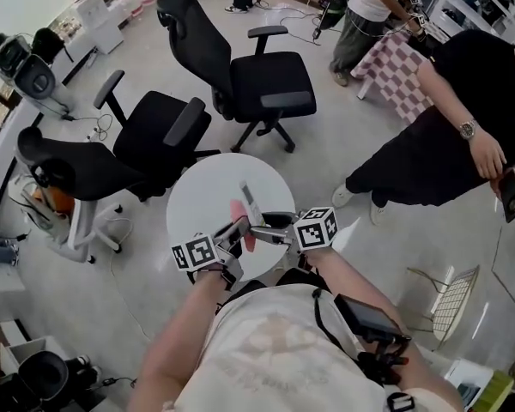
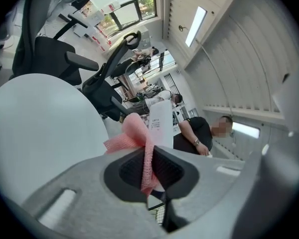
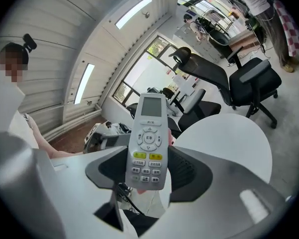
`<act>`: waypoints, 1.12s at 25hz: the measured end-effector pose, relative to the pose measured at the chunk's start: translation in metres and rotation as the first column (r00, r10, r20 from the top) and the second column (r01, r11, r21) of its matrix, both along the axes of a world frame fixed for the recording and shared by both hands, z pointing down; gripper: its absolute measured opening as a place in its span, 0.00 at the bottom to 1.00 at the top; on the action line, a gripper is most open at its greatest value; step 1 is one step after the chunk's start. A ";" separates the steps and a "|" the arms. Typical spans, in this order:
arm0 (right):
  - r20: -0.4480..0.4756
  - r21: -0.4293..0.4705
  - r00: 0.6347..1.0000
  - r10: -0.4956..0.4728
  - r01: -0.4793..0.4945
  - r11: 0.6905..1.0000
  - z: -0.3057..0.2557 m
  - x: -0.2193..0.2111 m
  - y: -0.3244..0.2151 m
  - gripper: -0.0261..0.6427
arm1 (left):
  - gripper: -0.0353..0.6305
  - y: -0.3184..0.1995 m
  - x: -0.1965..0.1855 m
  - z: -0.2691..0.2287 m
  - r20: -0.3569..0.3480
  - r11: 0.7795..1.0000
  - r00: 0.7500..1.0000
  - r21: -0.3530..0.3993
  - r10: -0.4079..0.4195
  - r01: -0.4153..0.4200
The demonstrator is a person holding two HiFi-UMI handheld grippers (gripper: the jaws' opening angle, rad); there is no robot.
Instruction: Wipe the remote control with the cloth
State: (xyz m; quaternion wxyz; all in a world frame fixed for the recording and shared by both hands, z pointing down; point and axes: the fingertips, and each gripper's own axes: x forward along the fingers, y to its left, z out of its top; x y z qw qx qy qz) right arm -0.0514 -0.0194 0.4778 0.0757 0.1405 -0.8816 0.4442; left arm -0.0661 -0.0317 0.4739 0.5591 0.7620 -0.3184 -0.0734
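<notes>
The remote control [image 3: 148, 143] stands upright in our right gripper [image 3: 148, 172], whose wide-set jaws clamp its lower half, above the round white tabletop [image 1: 197, 197]. Our left gripper [image 2: 150, 169] is closed tight on the pink cloth [image 2: 134, 136], its bunched end sticking out close by the remote's back; we cannot tell whether they touch. We judge the wiping is just at hand. Next we would press that bunch flat against the remote and stroke along its length, with the right grip firm.
</notes>
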 end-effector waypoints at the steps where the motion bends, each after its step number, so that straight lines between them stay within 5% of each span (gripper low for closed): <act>1: -0.010 0.001 1.000 -0.012 0.012 1.000 0.003 -0.002 0.002 0.42 | 0.09 -0.002 -0.004 -0.002 -0.021 1.000 1.000 -0.007 -0.017 0.017; 6: -0.010 0.005 0.997 -0.072 0.072 0.997 0.008 -0.007 0.013 0.42 | 0.09 -0.018 -0.018 -0.011 -0.070 0.998 0.995 -0.004 -0.069 0.069; 10: 0.000 0.007 0.994 -0.113 0.113 0.994 0.011 -0.004 0.021 0.42 | 0.09 -0.038 -0.022 -0.037 -0.266 0.992 0.956 -0.019 -0.124 0.123; 14: 0.029 -0.006 0.993 -0.118 0.119 0.993 0.012 -0.001 0.026 0.42 | 0.09 -0.044 -0.029 -0.049 -0.343 0.990 0.929 -0.013 -0.135 0.139; 23: 0.136 -0.034 0.988 -0.068 0.073 0.997 0.000 0.015 0.007 0.42 | 0.09 -0.023 0.016 -0.043 -0.374 1.000 0.927 -0.023 -0.024 0.016; 28: 0.184 -0.050 0.983 -0.003 0.012 0.999 -0.003 0.017 -0.002 0.42 | 0.09 -0.003 0.024 -0.040 -0.439 0.997 0.898 -0.038 0.037 -0.060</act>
